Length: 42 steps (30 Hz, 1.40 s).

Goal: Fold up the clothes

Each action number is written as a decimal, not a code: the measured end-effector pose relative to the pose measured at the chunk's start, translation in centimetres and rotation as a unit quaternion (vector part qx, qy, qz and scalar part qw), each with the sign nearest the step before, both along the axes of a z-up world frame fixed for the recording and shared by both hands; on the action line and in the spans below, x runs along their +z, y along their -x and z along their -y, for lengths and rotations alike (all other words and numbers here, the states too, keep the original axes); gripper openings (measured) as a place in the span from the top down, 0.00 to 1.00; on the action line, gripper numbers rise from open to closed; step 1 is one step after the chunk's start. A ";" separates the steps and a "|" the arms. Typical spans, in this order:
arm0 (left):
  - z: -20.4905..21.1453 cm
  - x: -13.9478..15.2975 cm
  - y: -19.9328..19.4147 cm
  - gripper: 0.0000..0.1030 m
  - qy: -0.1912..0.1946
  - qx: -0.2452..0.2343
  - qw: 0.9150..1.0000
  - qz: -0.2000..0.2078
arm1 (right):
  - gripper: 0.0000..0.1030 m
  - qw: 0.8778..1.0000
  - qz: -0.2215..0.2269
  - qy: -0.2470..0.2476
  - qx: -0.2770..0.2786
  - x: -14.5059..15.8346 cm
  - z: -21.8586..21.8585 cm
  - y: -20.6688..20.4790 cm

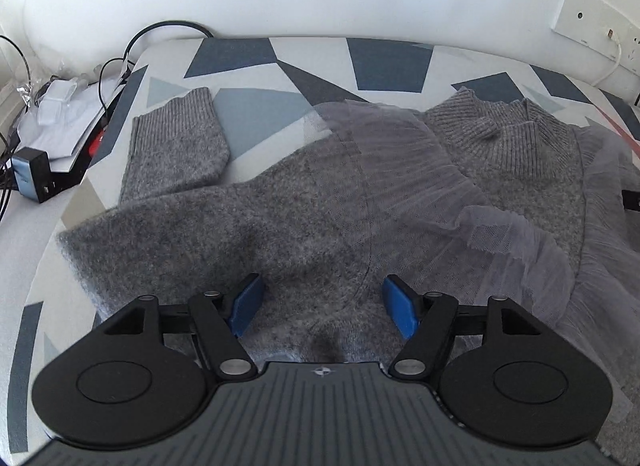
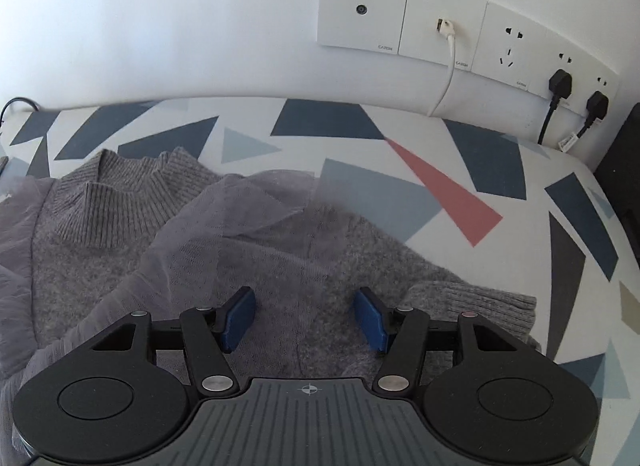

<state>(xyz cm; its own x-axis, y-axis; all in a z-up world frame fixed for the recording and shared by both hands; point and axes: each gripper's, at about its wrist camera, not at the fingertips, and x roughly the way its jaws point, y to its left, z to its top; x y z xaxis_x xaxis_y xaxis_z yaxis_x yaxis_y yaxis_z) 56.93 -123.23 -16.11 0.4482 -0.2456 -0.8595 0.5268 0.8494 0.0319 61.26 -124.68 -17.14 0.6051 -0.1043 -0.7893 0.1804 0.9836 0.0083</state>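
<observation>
Hovering open-jawed, both tools (image 1: 322,306) (image 2: 305,316) seemingly grip no sweater (image 1: 280,201).

We record a desk (image 2: 460,169) covered with a white cloth printed in blue, grey and one pink angular patch (image 2: 444,189). On the white wall (image 2: 160,25) behind it we note a row of socket plates (image 2: 440,29): a white cable (image 2: 450,61) is plugged into the second plate and runs down behind the desk, and two black plugs (image 2: 576,89) sit in the sockets at the right end. At the far left edge of the desk we find a clutter of black cables (image 1: 160,31), a grey charger block (image 1: 30,177), white papers (image 1: 60,121) and clear plastic wrapping (image 1: 28,85), with a small red item (image 1: 96,143) beside them that we cannot identify.
</observation>
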 end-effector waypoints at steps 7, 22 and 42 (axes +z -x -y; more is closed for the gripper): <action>1.2 -0.5 -1.7 0.30 0.010 0.011 1.000 0.026 | 0.48 1.000 0.009 -0.002 -0.018 -0.2 1.1 -1.1; -2.6 1.2 -5.1 0.17 0.073 0.072 0.994 -0.039 | 0.55 0.996 0.093 0.010 0.014 5.7 -2.9 3.0; -4.7 -0.2 -3.9 0.17 0.044 0.014 0.999 -0.017 | 0.99 0.978 0.061 -0.019 0.197 4.9 -20.0 2.1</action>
<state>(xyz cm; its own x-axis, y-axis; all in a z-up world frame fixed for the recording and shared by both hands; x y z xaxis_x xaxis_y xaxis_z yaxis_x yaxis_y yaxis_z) 60.79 -118.53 -16.34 0.4263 -0.3086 -0.8503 0.5017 0.8629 -0.0617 59.20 -104.72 -12.27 0.6822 0.1837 -0.7077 -0.2178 0.9750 0.0431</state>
